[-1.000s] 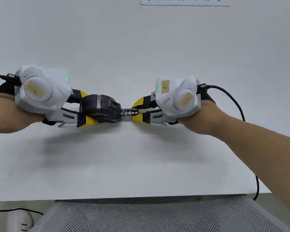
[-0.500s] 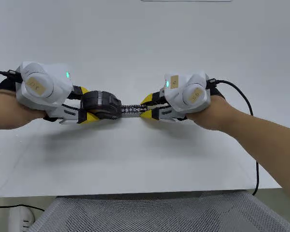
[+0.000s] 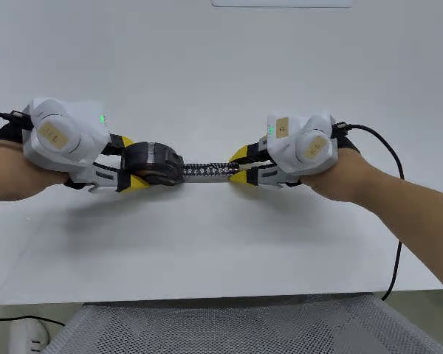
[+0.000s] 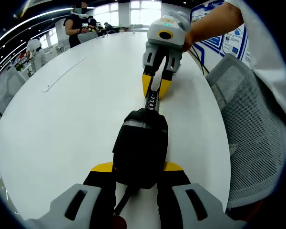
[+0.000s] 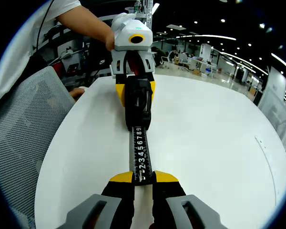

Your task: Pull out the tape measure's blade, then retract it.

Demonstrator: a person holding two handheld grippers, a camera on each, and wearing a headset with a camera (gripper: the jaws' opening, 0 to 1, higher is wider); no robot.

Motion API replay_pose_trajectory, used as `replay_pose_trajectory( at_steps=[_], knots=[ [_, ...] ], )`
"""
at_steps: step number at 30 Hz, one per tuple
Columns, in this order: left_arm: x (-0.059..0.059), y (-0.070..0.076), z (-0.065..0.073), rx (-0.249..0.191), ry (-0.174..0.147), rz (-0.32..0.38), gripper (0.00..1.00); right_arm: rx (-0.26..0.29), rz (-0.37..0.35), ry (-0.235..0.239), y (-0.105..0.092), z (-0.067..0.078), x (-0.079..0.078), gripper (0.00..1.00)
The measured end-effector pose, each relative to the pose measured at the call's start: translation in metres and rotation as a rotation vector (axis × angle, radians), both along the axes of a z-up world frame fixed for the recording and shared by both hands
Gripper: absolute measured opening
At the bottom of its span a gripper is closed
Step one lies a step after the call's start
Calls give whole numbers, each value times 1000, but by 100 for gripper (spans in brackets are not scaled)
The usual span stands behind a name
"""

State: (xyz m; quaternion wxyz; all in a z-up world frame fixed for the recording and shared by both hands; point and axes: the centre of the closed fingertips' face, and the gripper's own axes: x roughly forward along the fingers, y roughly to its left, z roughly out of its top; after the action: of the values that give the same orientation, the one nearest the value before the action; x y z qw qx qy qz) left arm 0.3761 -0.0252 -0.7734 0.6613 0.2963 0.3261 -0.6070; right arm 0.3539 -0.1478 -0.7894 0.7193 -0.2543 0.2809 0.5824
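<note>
The tape measure (image 3: 173,166) lies level just above the white table (image 3: 221,74), a little left of the middle of the head view. Its long axis runs from 9 o'clock to 3 o'clock there. The case (image 3: 153,162) sits at the 9 o'clock end and the blade (image 3: 207,170) comes out of it toward 3 o'clock.

The case is a rounded block, black and dark grey, with a matte, rubbery look and a paler band across its top. The blade is a narrow flat strip, dark with white numerals; the right gripper view shows 2 through 9 along it, the numbers rising toward the case. A short length of blade is out, bridging the gap between the two grippers.

The left gripper (image 3: 136,162) is clamped on the case, one yellow-tipped jaw on each flank, and points toward 3 o'clock. The right gripper (image 3: 238,167) faces it, pointing toward 9 o'clock, with its jaws pinched together on the free end of the blade. Both grippers have smooth white plastic bodies and black jaws capped in yellow.

The tabletop is smooth, plain and matte. A grey mesh chair (image 3: 207,328) shows at 6 o'clock in the head view, below the table edge. A black cable (image 3: 387,155) loops away from the right gripper toward 4 o'clock.
</note>
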Motion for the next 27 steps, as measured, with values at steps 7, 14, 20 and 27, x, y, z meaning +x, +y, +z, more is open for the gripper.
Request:
replay_pose_trajectory(
  at_steps=[7, 14, 20, 27],
  knots=[
    [1, 0, 0, 2, 0, -3, 27, -13, -12, 4, -11, -1, -1, 10],
    [1, -1, -1, -1, 0, -3, 27, -29, -16, 7, -22, -2, -3, 10],
    [1, -1, -1, -2, -1, -4, 27, -40, -17, 8, -30, -2, -3, 10],
    [1, -1, -1, -2, 0, -3, 27, -55, -20, 7, -42, -2, -5, 10]
  ],
)
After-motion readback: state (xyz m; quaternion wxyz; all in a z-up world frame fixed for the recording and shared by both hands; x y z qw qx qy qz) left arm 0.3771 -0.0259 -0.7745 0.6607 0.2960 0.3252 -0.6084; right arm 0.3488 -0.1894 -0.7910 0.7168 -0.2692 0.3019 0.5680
